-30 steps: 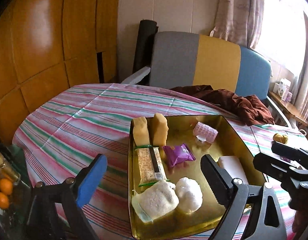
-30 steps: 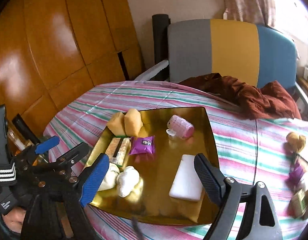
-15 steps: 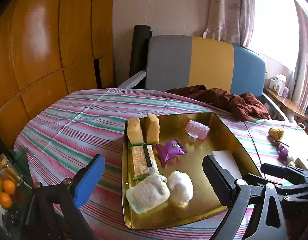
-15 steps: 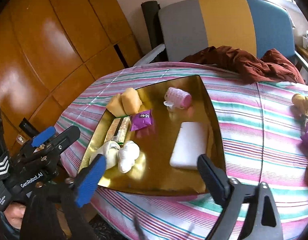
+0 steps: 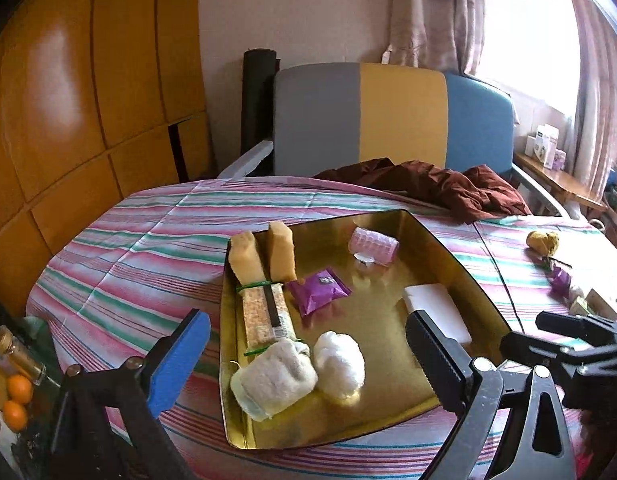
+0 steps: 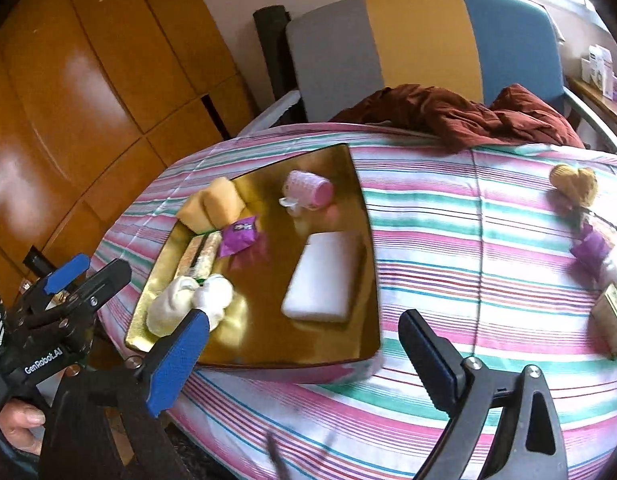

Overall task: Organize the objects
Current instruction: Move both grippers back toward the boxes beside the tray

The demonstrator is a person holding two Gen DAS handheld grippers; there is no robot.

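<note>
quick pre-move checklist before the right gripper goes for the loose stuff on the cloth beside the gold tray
1. Right gripper open, nothing between the jaws: ok.
2. Left gripper open and empty: ok.
3. Gold tray has bare floor near the white block: ok.
4. Loose purple packet and yellow knit piece on the cloth, unobstructed: ok.
5. Green box fully in view: not ok, cut by the frame edge.

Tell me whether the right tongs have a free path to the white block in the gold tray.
Probably yes. The right tongs stand open and empty, and the white block lies flat just ahead in the gold tray, nothing on it, clear of the other items.
</note>
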